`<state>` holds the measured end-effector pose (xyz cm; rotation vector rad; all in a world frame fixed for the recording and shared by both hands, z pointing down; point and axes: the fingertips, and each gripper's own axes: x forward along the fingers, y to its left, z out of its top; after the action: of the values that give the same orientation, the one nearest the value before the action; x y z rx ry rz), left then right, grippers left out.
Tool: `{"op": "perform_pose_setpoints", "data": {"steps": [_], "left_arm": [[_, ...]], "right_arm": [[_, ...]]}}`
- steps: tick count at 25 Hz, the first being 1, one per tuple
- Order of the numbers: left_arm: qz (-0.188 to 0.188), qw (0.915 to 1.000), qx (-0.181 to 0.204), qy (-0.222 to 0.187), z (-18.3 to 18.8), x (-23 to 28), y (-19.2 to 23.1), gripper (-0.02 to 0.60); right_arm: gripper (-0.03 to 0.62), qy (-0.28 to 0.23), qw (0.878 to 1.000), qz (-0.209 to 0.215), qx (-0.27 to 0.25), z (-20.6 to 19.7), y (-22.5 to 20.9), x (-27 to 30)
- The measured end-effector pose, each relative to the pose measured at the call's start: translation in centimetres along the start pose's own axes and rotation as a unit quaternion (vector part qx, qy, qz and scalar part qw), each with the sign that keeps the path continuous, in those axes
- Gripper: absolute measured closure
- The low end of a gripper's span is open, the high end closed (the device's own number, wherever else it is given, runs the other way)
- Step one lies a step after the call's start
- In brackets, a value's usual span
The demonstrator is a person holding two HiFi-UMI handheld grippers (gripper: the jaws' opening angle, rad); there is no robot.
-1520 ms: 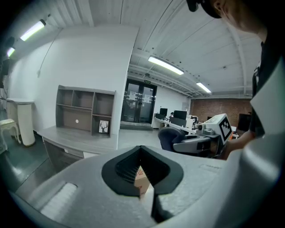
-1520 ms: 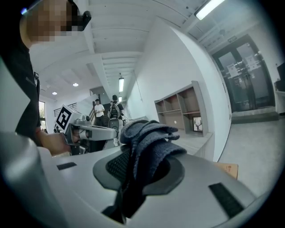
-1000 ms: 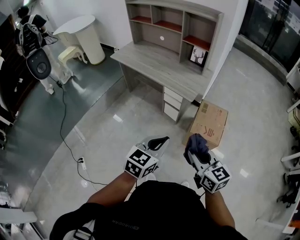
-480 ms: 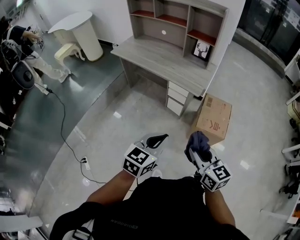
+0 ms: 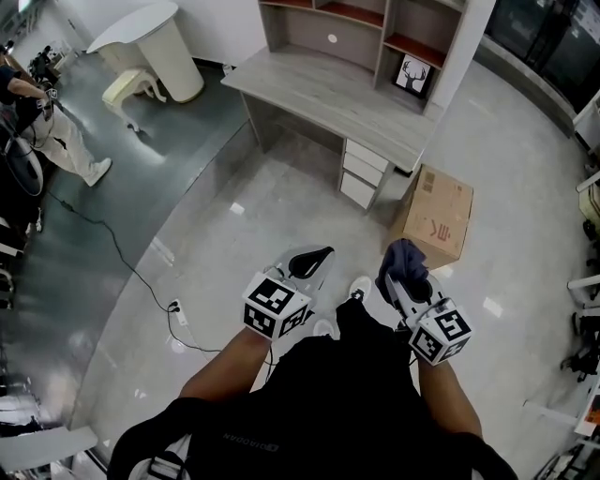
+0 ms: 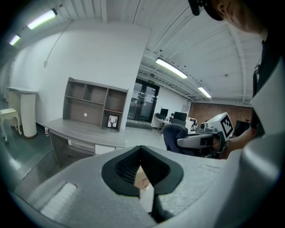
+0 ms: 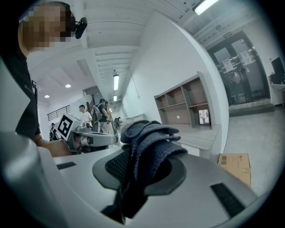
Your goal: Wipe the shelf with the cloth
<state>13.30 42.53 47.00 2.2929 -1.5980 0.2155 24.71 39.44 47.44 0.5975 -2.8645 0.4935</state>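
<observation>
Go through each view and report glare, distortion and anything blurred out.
Head view: white glare patches on the glossy floor. Left gripper view: fisheye bending, dark vignetted corners, a blown-out ceiling lamp. Right gripper view: same vignette, a mosaic patch top left, the cloth in focus.

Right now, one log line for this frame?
stage: pre-wipe | left gripper: shut, empty | right gripper: shut on cloth | shelf: ahead, untouched

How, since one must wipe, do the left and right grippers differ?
The right gripper is shut on a dark blue cloth; the left gripper is shut on nothing. Cloth bunches over the right gripper's tip; the left gripper's black tip shows bare. Both point toward the desk.
</observation>
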Motion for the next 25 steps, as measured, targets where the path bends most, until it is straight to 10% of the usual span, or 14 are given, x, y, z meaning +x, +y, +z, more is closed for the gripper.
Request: {"op": "perform_pose_setpoints", "data": {"steps": [12,25], "left_arm": [[0.007,0.9998,-0.007,0.017,0.8,3.6,4.4,0.574],[0.005,0.9994,0.034,0.010,10.2,15.5,12.5,0.574]], "right_arm": [[0.499,-0.011,1.000,0.010,0.027,2.7,-4.8,7.3],[0.499,-0.044,0.999,0.005,0.022,11.2,-16.1,15.0]]}}
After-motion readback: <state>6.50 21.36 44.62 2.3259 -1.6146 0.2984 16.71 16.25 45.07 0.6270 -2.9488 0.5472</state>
